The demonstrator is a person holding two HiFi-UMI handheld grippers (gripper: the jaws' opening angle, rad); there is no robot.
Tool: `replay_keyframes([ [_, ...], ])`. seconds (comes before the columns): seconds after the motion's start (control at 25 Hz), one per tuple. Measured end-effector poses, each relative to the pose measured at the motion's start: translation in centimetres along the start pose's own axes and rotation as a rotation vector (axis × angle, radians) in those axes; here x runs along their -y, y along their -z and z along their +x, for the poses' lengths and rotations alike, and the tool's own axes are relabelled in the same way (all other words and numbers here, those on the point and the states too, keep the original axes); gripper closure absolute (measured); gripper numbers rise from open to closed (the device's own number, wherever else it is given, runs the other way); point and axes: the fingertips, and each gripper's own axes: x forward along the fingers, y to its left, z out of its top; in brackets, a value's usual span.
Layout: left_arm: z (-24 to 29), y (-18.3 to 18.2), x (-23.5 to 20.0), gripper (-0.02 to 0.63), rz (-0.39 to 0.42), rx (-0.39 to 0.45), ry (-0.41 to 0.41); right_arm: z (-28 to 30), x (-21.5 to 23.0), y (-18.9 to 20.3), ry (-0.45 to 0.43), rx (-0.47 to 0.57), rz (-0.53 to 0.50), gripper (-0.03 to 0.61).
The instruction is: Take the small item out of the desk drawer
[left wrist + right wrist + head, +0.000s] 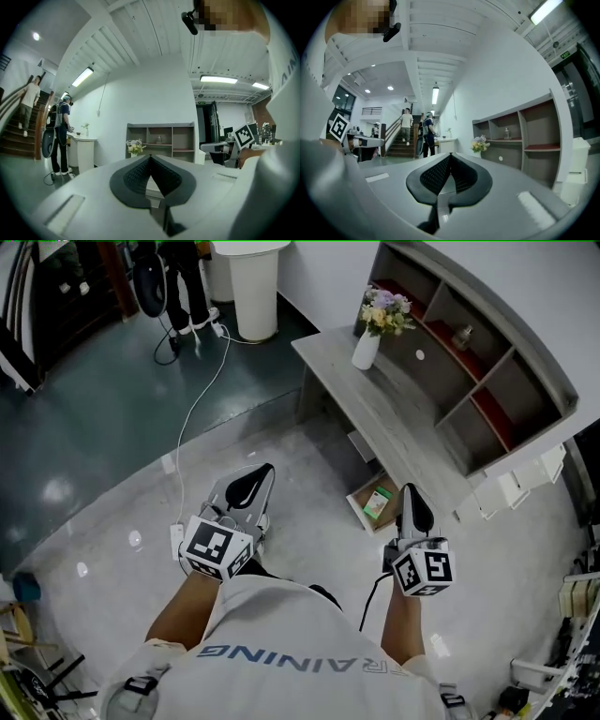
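both grippers closed and empty, small item in open drawer

- left gripper (pixel 251 484): jaws pressed together, tips meeting, nothing between them; held over the floor, well apart from the desk (pixel 375 399).
- right gripper (pixel 412 504): jaws pressed together, empty; near the drawer (pixel 356 505) in the head view.
- small item (pixel 379 503): green and white, lying inside the drawer, which stands open below the desk top.
- vase of flowers (pixel 367 343): upright on the desk.

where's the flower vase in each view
Head view: vase upper right of centre, at the desk's far end.
Left gripper view: vase just left of centre, low.
Right gripper view: vase right of centre.
Shared landmark: the shelf unit next to the vase.
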Motion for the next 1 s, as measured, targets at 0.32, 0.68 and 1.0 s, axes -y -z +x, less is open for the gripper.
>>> replay_keyframes([
  [0.32, 14.3, -0.6, -2.0, 0.612, -0.009, -0.025, 0.282, 4.0, 6.7, -1.4, 0.290, -0.001, 0.011, 0.565],
  [0.68, 26.9, -0.2, -1.9, 0.611, 0.023, -0.056, 0.615, 6.5, 10.5, -0.9, 0.587, -0.012, 0.031, 0.565],
  [1.0, 31.4, 2.6, 1.6, 0.611, 0.002, -0.122, 0.801, 4.5, 11.9, 1.1, 0.747, -0.084, 0.053, 0.563],
])
